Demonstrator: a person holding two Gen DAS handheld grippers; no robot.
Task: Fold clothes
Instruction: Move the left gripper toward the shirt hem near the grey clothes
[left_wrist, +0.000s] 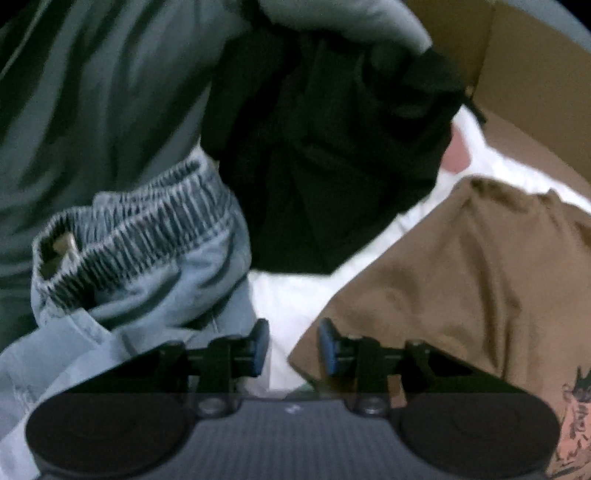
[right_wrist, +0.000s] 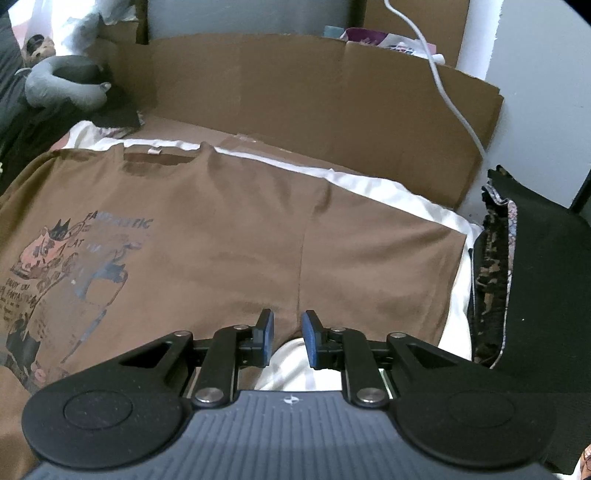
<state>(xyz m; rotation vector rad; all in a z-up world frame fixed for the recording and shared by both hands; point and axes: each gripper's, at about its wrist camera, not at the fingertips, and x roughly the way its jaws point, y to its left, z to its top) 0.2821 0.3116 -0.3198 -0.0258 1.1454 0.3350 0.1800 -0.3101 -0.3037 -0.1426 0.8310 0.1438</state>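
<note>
Left gripper (left_wrist: 293, 347): held low over the pile of clothes, pointing forward and slightly down. Jaws part open, a clear gap between the blue pads (left_wrist: 260, 345), nothing between them. White sheet (left_wrist: 291, 295) shows through the gap.

Right gripper (right_wrist: 288, 339): held low at the near hem of the brown T-shirt (right_wrist: 229, 236), pointing toward the collar. Jaws part open with a narrower gap; nothing clamped. Hem edge and white sheet (right_wrist: 399, 199) lie just under the pads; contact with the fabric cannot be told.

Task item: brown T-shirt lies spread flat, print side up, on the white sheet, collar away from the right camera. A cat graphic (right_wrist: 70, 266) with lettering sits on the left part of the chest.

Left wrist view only: light blue-grey garment (left_wrist: 147, 266) with a ribbed elastic waistband, bunched to the left of the gripper; a black garment (left_wrist: 325, 147) heaped ahead; grey-green cloth (left_wrist: 92, 92) at upper left. A corner of the brown T-shirt (left_wrist: 461, 277) enters at right. Frame is motion-blurred.

Right wrist view only: cardboard panel (right_wrist: 314, 99) standing behind the shirt; white cable (right_wrist: 443, 81) hanging across it; grey neck pillow (right_wrist: 62, 85) at upper left; dark patterned fabric (right_wrist: 491, 266) stacked at the right edge of the sheet.
</note>
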